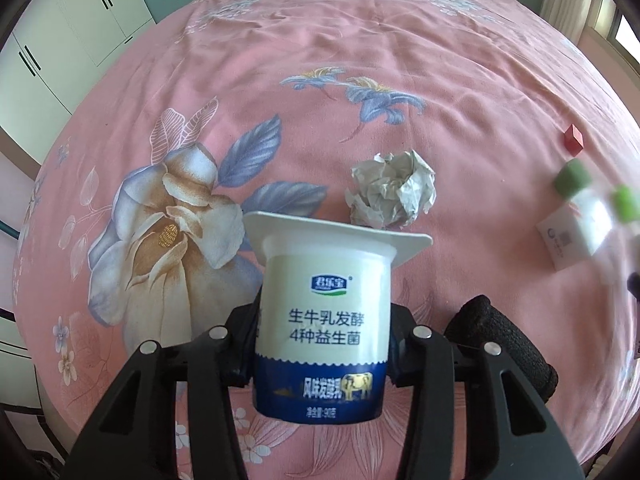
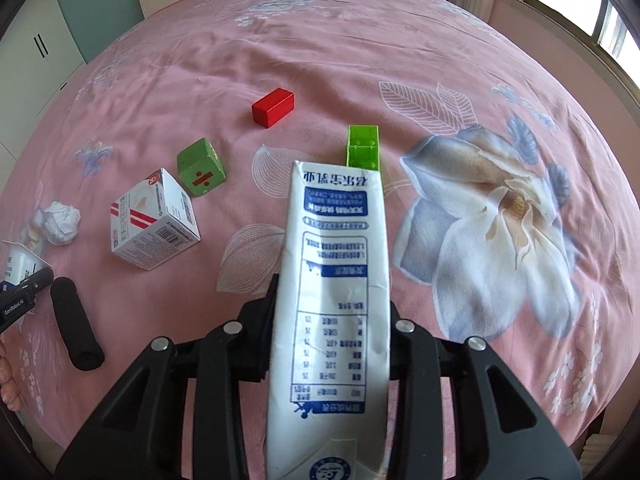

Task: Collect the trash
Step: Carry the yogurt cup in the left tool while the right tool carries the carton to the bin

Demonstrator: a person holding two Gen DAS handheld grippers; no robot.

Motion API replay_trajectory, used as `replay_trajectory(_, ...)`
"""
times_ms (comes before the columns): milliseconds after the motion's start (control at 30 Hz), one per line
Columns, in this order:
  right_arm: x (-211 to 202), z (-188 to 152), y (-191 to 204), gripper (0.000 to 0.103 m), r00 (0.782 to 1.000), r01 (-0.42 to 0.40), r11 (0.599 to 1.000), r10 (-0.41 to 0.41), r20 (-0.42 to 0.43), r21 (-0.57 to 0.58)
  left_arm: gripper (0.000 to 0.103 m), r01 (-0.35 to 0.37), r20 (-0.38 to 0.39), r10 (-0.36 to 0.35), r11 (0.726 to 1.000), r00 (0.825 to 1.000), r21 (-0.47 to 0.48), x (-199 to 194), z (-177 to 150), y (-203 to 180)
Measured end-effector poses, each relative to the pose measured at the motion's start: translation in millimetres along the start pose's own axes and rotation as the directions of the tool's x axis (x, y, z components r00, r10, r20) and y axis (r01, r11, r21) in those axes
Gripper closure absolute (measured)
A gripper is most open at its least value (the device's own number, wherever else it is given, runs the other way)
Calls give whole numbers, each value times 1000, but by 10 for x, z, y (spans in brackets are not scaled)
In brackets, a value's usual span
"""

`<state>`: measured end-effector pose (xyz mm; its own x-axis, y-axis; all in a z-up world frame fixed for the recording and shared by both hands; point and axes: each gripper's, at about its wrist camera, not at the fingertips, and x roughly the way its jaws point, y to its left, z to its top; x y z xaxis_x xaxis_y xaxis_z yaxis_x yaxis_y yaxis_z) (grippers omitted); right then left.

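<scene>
One yogurt cup [image 1: 322, 320] is clamped upright in the left hand-held gripper [image 1: 322, 344], one flattened milk carton [image 2: 334, 304] in the right hand-held gripper [image 2: 332, 340]. On the bed [image 2: 360, 60] are seen one crumpled paper [image 1: 394, 194] just beyond the cup, one medicine box [image 2: 154, 226], two green blocks [image 2: 200, 168] [image 2: 363, 146], one red block [image 2: 273, 107] farther off, and one black foam roll [image 2: 76, 322] near left.

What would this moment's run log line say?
left gripper: shut on yogurt cup | right gripper: shut on milk pouch | crumpled paper: on bed

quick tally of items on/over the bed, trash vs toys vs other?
Trash: 4 — yogurt cup in left gripper, milk carton in right gripper, crumpled paper, small box
Toy blocks: 3 — red block, green cube, green brick
Other: 1 — black foam tube
Total: 8
</scene>
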<state>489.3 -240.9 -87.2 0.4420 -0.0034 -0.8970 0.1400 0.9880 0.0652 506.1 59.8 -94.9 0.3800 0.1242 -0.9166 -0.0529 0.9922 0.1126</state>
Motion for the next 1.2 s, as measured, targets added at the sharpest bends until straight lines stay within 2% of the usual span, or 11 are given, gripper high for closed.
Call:
replay_trajectory(233,-719,-121,-15,67,996,-25,999,29,80,-44,54,-27,95,24,999,995,33,-730,-209,37)
replay_trajectory(533,-1723,-247,-37,67,977,-51,995,68,201,-90,54,0,226,-12,998,974,57,-1808,-491,33)
replay_trajectory(633,-2067,-316,-44,67,967,-49,992,76,244,-113,54,14,274,-33,997,961,70,-2180,-635,5)
replay_trajectory(900,-2836,-596,-111,67,936,-80,985,127,327,-154,54,22,405,-68,993,912,116,-3054,-1020,-87)
replay_trajectory(1033,-3139,-789,-72,67,924,-68,981,131,358,-184,54,31,445,-94,989,891,147,-3336,-1227,-123)
replay_trajectory(1200,-3434,-1071,-13,67,911,-69,972,154,384,-226,54,47,470,-123,984,874,170,-3560,-1516,-119)
